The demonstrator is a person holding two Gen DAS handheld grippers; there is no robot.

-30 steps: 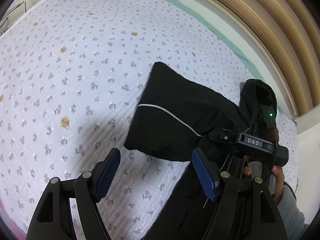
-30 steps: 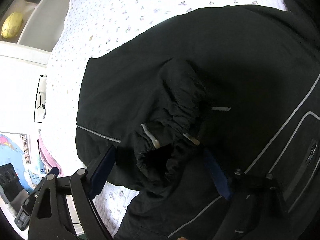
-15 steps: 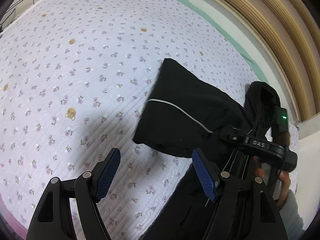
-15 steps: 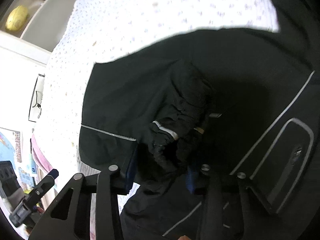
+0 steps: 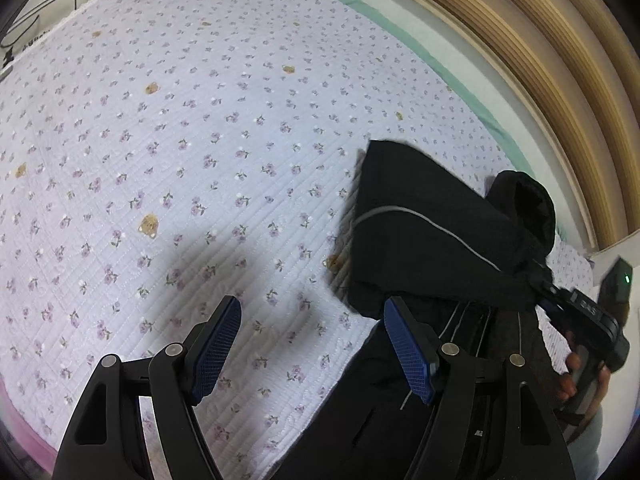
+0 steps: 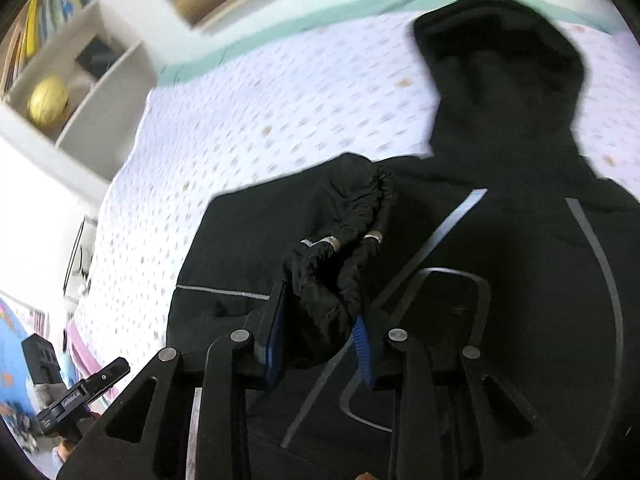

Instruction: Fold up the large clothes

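Right hand-held gripper (image 6: 318, 336) was closing its blue pads on the gathered elastic cuff (image 6: 340, 264) of a black jacket (image 6: 520, 280), the bunched sleeve end pinched between them. Left hand-held gripper (image 5: 312, 344) hung with its jaws wide apart and nothing between them, over the bed's floral quilt (image 5: 180, 140) at the jacket's edge. Beyond, the jacket lay spread on the bed with grey piping across it, its hood (image 6: 500, 60) toward the wooden headboard (image 5: 520, 40). A yellow ball (image 6: 48, 100) sat on a white shelf (image 6: 104, 120).
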